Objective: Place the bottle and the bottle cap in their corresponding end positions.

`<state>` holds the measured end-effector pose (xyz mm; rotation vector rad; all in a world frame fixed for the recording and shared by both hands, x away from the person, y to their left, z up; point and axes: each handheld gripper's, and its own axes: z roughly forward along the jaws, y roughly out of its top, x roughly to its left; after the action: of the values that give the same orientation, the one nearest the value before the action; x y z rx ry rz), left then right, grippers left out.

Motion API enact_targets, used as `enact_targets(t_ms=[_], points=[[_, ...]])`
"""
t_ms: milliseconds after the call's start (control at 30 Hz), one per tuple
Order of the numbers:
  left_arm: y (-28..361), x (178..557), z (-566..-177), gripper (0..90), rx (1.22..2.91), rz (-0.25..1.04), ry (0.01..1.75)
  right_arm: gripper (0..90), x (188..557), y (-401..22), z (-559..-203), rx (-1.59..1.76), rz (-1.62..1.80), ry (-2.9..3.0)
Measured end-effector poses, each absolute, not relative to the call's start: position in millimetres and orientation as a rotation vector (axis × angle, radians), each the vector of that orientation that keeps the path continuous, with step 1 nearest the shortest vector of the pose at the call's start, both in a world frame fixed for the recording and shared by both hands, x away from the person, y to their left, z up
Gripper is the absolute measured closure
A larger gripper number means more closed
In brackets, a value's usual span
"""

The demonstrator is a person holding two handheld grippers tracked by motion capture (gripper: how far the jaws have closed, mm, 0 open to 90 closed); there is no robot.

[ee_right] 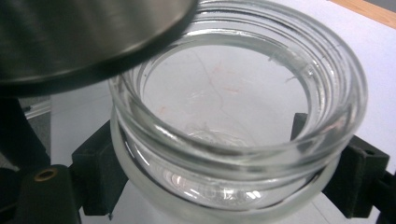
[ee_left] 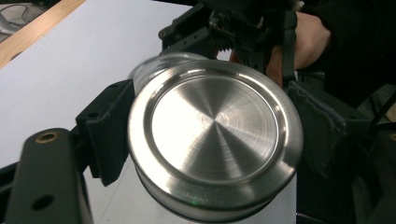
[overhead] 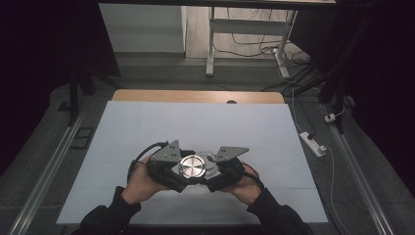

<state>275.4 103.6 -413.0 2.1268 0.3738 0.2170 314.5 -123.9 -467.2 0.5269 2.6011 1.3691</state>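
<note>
Here, mid-task above the white tabletop (overhead: pixel 147 127): left gripper (ee_left: pixel 205 144) clamped on the steel lid (ee_left: pixel 215 135), right gripper (ee_right: pixel 224 172) clamped on the open glass jar (ee_right: pixel 243 116). Lid already free of the jar, held just beside and over its rim, apparently not touching. Left to do, by the look of it: either seating the lid or setting both parts down.
</note>
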Motion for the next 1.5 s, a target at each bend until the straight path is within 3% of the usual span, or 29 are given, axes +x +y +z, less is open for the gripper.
enact_targets(t_ms=[900, 1500], points=[[113, 265, -420, 20.2, 2.096, 0.234, 0.387, 15.2, 340, -126, -467, 0.604, 1.349, 2.541], [105, 262, -452, 20.1, 2.089, 0.251, 0.368, 15.2, 363, -120, -465, 0.639, 1.328, 2.505]])
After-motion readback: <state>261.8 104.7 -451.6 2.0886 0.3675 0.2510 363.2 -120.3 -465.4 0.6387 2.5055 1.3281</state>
